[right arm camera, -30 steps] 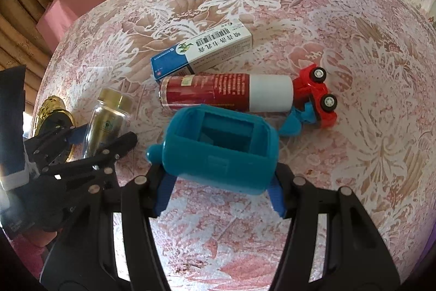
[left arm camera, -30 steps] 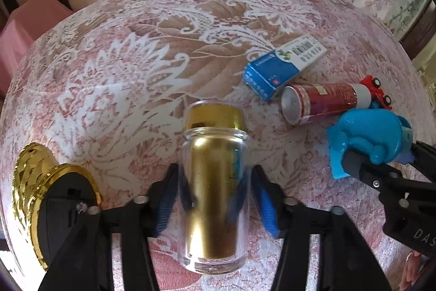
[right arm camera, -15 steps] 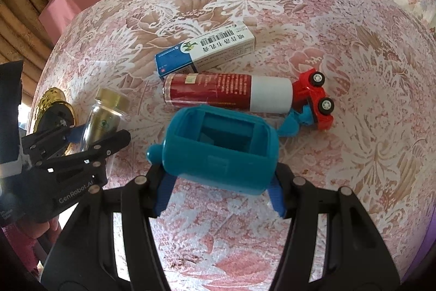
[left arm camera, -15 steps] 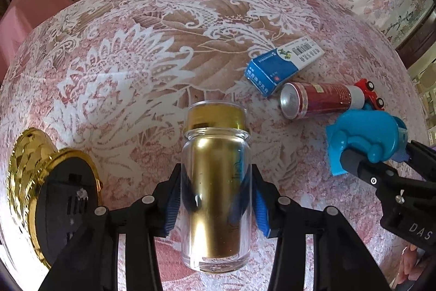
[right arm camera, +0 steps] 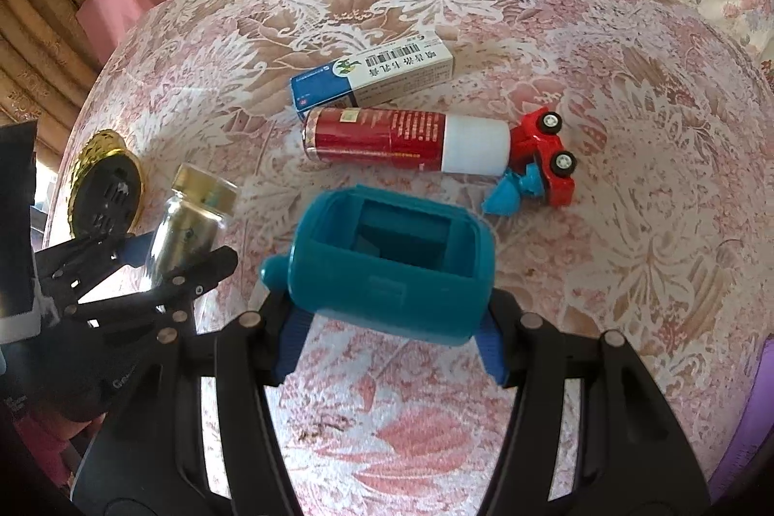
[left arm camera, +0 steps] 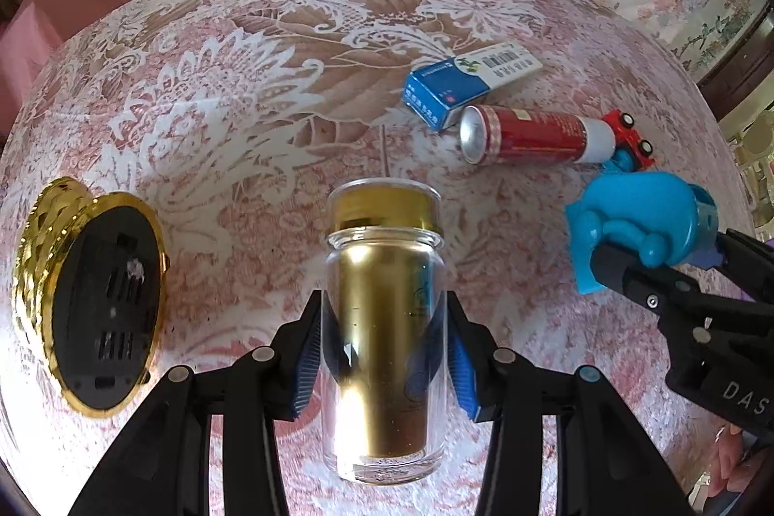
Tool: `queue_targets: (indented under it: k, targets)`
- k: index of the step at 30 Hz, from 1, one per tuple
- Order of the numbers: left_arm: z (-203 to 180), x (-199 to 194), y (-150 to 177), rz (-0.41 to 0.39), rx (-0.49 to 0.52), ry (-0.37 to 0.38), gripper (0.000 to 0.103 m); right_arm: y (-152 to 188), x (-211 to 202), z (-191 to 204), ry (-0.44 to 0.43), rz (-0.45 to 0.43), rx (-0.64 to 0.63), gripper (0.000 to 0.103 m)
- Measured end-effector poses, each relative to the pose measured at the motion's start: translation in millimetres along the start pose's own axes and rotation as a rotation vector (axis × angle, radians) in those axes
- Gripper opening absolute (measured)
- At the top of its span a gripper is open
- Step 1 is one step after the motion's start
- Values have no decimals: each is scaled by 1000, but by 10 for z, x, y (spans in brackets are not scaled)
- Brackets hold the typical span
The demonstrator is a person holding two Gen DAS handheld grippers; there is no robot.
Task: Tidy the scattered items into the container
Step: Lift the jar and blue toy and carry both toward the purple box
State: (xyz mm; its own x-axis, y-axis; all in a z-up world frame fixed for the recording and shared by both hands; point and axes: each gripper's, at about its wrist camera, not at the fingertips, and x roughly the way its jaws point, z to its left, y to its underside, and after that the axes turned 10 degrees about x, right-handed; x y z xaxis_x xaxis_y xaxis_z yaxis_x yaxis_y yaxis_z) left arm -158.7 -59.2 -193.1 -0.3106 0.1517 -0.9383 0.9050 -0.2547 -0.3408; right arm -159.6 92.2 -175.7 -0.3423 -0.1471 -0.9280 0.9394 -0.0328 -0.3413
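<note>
Between the left gripper's blue-padded fingers sits a clear jar with a gold cap, clamped above the near part of the lace-covered surface. Off its left edge side lies a gold-rimmed black dish, while the right gripper's fingers are clamped on a teal plastic container. Near the far-right edge lie a blue-and-white medicine box, a red spray can just beside it and a red toy car touching the can's white cap.

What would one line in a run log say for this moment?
left gripper: shut on gold-capped bottle | right gripper: shut on teal container | on table: box, red can, toy car
</note>
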Motion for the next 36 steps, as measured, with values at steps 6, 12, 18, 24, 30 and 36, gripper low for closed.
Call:
queue_targets:
  k: [6, 12, 18, 24, 30, 36]
  targets:
    - [-105, -117, 53, -11, 27, -6, 45, 94, -163, -20, 6, -19, -12, 61]
    - [-304, -223, 71, -16, 86, -6, 45, 203, -356, -100, 7, -39, -6, 61]
    - [-567, -396, 26, -39, 123, -6, 45, 317, -548, -254, 14, -47, -25, 61]
    - [-968, -521, -71, -55, 174, -2, 45, 410, -818, -583, 14, -55, -14, 61]
    - [-1557, -654, -236, -85, 261, 23, 45, 535, -1180, -1049, 28, -71, 19, 61]
    - [-2210, -785, -325, -112, 353, 68, 45, 704, -1546, -1568, 48, -96, 91, 61]
